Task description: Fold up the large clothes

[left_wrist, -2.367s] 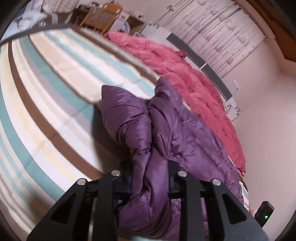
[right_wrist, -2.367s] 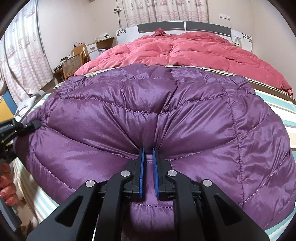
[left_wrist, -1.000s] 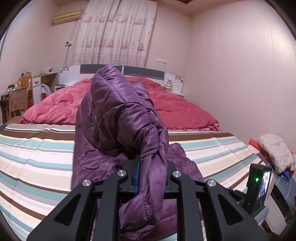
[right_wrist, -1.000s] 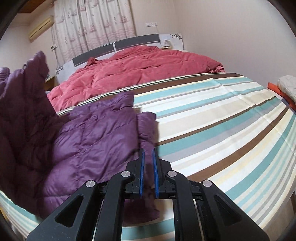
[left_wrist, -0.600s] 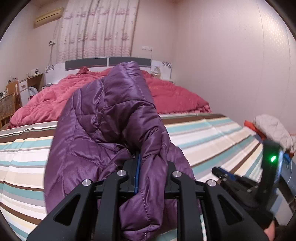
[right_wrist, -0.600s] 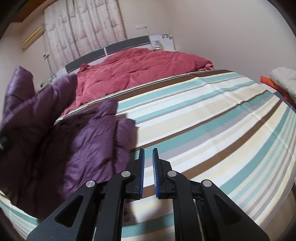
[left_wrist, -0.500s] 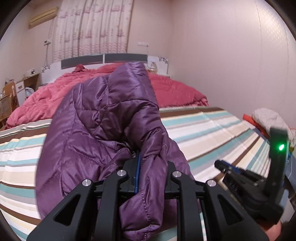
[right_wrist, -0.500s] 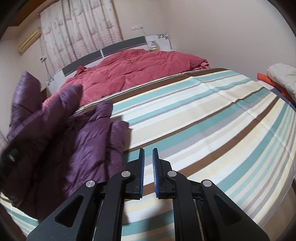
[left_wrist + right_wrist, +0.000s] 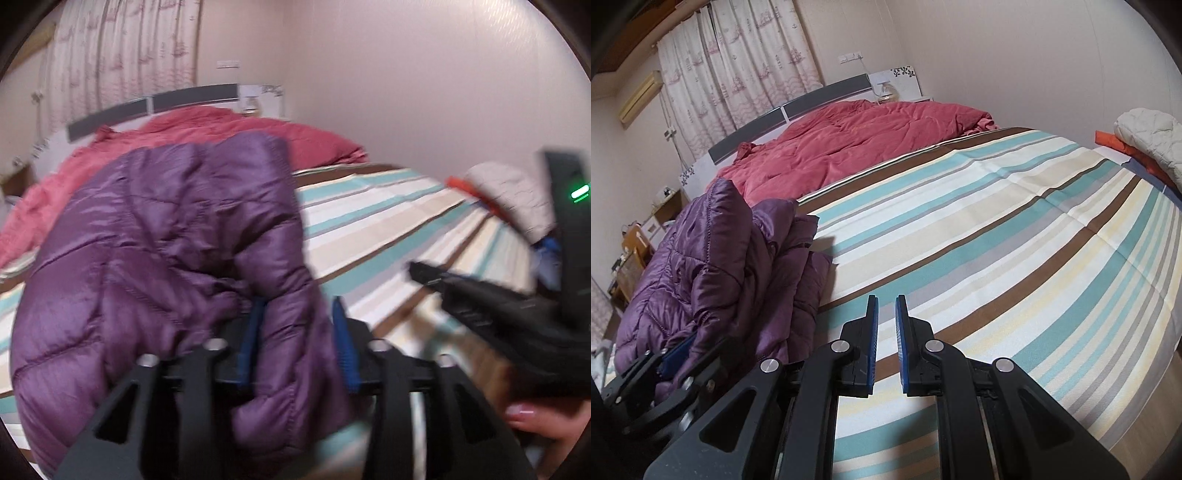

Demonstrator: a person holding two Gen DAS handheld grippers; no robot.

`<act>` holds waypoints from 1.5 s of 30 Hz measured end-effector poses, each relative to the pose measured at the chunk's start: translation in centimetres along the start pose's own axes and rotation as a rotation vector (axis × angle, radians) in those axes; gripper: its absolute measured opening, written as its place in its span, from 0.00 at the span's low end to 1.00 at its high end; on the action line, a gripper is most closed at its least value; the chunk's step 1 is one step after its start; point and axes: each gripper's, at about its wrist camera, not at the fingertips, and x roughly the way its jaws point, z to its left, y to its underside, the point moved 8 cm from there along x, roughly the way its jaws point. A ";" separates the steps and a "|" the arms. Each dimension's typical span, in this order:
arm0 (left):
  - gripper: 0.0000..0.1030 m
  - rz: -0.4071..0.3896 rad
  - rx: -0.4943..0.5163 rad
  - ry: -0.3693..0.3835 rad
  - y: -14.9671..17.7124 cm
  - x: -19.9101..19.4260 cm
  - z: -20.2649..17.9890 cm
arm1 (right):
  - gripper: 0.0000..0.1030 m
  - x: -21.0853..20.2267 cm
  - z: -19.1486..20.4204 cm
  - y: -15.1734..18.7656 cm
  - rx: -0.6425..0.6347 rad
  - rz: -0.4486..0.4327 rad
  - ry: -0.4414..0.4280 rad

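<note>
A purple quilted down jacket point(image 9: 159, 236) lies bunched on the striped bedsheet point(image 9: 376, 225). My left gripper point(image 9: 297, 314) has a thick fold of the jacket between its blue pads, which stand wider apart than before. In the right wrist view the jacket point(image 9: 727, 258) is heaped at the left, with the left gripper point(image 9: 677, 350) at its near edge. My right gripper point(image 9: 885, 306) hovers over the bare striped sheet point(image 9: 1015, 229), its pads close together with nothing between them. It also shows in the left wrist view point(image 9: 424, 271) at the right.
A red duvet point(image 9: 857, 144) covers the head of the bed below a grey headboard point(image 9: 798, 107). A white quilted garment on orange cloth point(image 9: 1145, 136) lies off the right side. A wooden chair and desk point(image 9: 631, 251) stand at the left wall.
The left gripper's pads have spread apart around the jacket fold, and the jacket has dropped lower onto the sheet. The right gripper, empty, has drifted right, away from the jacket.
</note>
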 end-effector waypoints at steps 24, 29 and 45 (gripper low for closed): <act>0.70 -0.056 -0.282 -0.222 1.3 -5.4 17.1 | 0.48 -3.9 13.6 -3.0 -0.244 -0.091 -0.261; 0.70 -0.048 -0.244 -0.257 0.7 -4.4 15.5 | 0.40 -0.7 18.5 -3.9 -0.372 -0.101 -0.245; 0.71 -0.053 -0.157 -0.290 0.4 -2.2 13.3 | 0.31 12.0 12.5 -2.6 -0.287 0.044 -0.079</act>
